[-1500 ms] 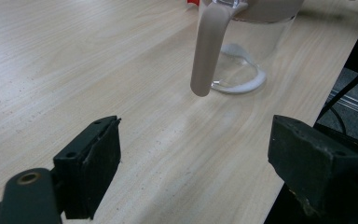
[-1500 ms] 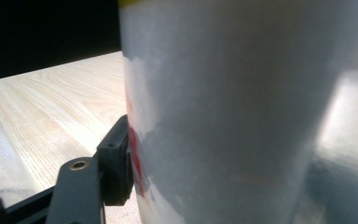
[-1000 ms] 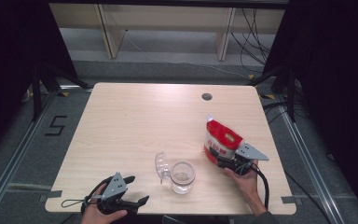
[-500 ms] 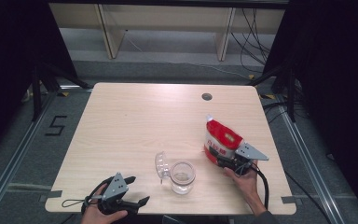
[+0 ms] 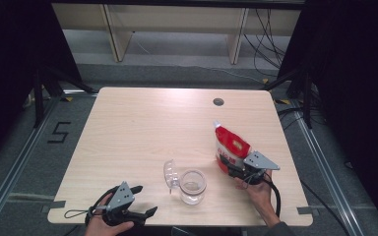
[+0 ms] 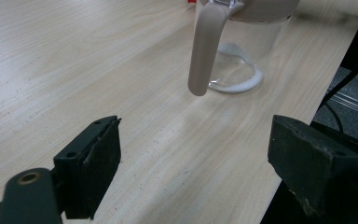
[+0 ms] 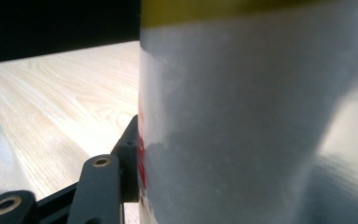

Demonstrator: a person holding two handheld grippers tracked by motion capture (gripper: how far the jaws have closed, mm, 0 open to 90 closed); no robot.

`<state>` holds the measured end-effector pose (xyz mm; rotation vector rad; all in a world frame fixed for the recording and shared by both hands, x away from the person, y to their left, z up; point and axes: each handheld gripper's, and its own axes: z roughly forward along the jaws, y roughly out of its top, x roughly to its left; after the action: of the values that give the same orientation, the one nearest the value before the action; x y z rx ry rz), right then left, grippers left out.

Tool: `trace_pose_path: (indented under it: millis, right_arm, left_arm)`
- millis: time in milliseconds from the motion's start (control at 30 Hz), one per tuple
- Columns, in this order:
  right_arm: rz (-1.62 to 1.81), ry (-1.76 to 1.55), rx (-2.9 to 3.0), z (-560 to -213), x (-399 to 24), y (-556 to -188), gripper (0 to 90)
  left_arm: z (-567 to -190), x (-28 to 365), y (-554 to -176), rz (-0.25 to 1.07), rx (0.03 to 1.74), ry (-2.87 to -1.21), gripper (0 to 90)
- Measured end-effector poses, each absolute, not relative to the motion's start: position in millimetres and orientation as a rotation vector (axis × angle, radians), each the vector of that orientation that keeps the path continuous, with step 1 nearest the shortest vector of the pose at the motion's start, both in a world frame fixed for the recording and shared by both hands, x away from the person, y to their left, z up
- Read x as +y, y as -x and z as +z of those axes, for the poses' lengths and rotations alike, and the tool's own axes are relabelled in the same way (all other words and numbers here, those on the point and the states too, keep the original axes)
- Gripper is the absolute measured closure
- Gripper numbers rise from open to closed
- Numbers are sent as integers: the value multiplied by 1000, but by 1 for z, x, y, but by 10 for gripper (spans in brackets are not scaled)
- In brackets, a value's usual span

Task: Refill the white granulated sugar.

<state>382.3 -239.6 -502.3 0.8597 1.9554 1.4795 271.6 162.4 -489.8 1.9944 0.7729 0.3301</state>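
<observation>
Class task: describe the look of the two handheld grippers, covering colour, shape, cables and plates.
Both the left gripper and right gripper are black, each topped by a grey three-cornered plate and trailing a black cable. The left gripper's jaws are blocky with flat black pads. A dark sleeve edge shows at the right wrist.

Bright lit table (image 5: pixel 142 128), dark surroundings, right gripper view's close pouch (image 7: pixel 261 121) blurred

in your right gripper view the red and white pouch (image 7: pixel 256 116) sits so close that it blurs to a pale wall, cut off at the top, right and bottom edges, and it hides one of your two fingers. in your left gripper view the clear pitcher (image 6: pixel 242 42) is cut off by the top edge, so its rim is unseen. from the high view the pouch's print (image 5: pixel 236 143) is too small to read.
</observation>
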Motion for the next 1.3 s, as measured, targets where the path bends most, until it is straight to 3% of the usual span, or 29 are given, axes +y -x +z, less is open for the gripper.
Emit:
trace_pose_path:
  millis: [400, 867, 1300]
  right_arm:
    - [1395, -788, 1930, -490, -247, -371, 484]
    - [1267, -617, 1954, -459, -243, -336, 486]
    - [1060, -475, 2006, -452, -237, -308, 488]
  left_arm:
    - [-489, 163, -272, 335, 769, -2003, 170]
    - [-489, 163, -272, 334, 767, -2001, 170]
    - [-490, 163, -272, 333, 778, -1986, 170]
